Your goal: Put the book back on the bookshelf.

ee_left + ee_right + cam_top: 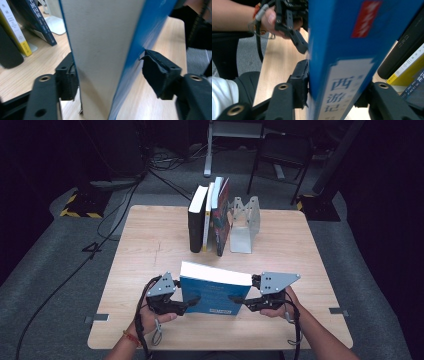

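A thick blue book (215, 292) with white page edges stands upright near the table's front edge, held between my two grippers. My right gripper (235, 299) is at the book's right end. In the right gripper view its jaws (334, 92) press both covers beside the spine (352, 50), which carries a white label. My left gripper (192, 302) is at the book's left end. In the left gripper view the page edge (105, 50) stands between its jaws (107, 75), and only the tip of the far pad (160, 75) is at the cover.
Three books (207, 220) stand upright at the back middle of the wooden table (150, 245), against a grey metal bookend (245, 225). They also appear in the left gripper view (15, 32) and the right gripper view (407, 65). A chair and cables lie beyond the table.
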The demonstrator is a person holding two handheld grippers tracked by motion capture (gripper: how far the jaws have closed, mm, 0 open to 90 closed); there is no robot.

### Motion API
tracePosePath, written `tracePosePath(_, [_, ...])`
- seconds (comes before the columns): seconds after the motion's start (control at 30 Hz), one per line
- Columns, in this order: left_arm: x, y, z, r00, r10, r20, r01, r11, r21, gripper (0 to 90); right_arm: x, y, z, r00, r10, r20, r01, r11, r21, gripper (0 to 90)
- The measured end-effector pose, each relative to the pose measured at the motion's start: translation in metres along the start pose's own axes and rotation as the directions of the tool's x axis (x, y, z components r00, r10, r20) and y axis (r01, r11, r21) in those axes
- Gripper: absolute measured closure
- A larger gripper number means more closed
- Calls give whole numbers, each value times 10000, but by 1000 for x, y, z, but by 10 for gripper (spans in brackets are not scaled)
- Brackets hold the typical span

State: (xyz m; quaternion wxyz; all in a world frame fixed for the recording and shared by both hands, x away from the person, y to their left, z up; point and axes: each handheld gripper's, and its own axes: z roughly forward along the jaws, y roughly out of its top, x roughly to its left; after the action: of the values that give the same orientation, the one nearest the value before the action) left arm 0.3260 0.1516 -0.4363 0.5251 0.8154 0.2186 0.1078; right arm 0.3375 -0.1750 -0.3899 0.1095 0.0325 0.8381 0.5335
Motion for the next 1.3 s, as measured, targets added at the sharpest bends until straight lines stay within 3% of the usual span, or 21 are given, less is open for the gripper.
tracePosePath(0.17, [0,9,19,9997,88,212,-87,10000,-35,289,3,3,-14,9994,37,356,-44,9998,199,590])
tracePosePath(0.47, [14,33,57,9945,312,997,-338,9991,239,272,-8,2,-37,9913,734,1096,-771,9966,304,588])
tracePosePath(0.67, [13,45,78,9906,642,1205,-686,9971,322,263,-10,8,-50,9864,607,1530,-687,9965,474,589])
tracePosePath(0.8, [13,48,85,9909,463,1266,-506,9982,306,247,-11,11,-54,9821,661,1765,-794,9944,694,586])
tracePosePath(1.1, [11,40,75,9938,369,1050,-422,9979,488,238,-15,29,-49,9859,1083,1274,-1252,9831,1337,493])
tracePosePath(1.23, [16,30,60,9986,41,530,-83,9967,803,254,-17,33,-47,9880,1171,1008,-1310,9808,1445,520])
tracePosePath(1.3, [18,20,47,10000,-36,39,31,9937,1124,252,-16,34,-47,9886,1070,1062,-1235,9788,1632,569])
